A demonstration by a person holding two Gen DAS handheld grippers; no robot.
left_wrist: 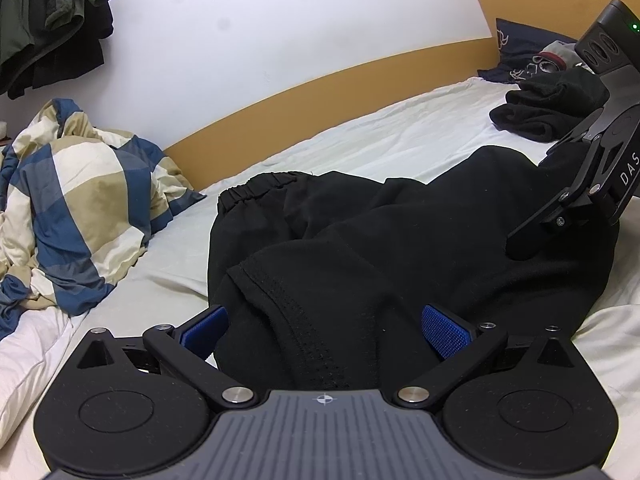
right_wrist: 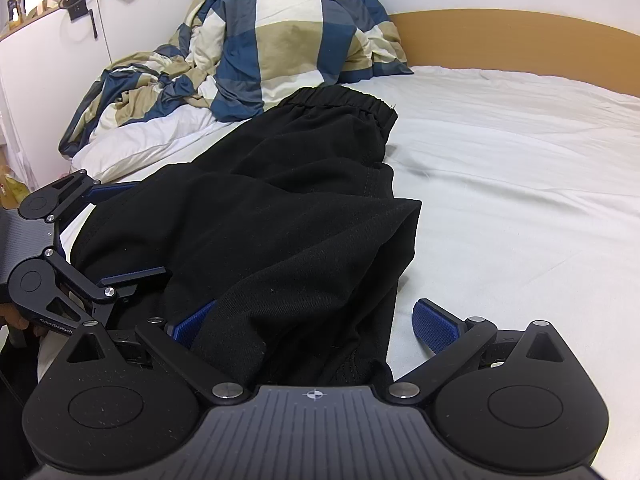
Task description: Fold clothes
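Black trousers [left_wrist: 400, 232] lie crumpled on the white bed sheet [left_wrist: 392, 132], elastic waistband [left_wrist: 260, 186] at the far end. My left gripper [left_wrist: 324, 330] is open, its blue pads [left_wrist: 444, 332] wide apart with a stitched hem of the trousers between them. In the right wrist view the trousers [right_wrist: 280, 208] run away from me toward the waistband [right_wrist: 340, 100]. My right gripper [right_wrist: 314, 326] is open too, with a fold of the black cloth between its fingers, against the left pad [right_wrist: 192, 324]. The left gripper [right_wrist: 140, 230] shows at the left, spread around the cloth's edge.
A blue, beige and white checked duvet [left_wrist: 80, 192] [right_wrist: 280, 40] is heaped at the far end of the bed. A wooden headboard [left_wrist: 320, 88] runs along the wall. Folded black clothes [left_wrist: 552, 104] and a dark pillow [left_wrist: 520, 48] lie beyond. Jackets [left_wrist: 48, 12] hang on the wall.
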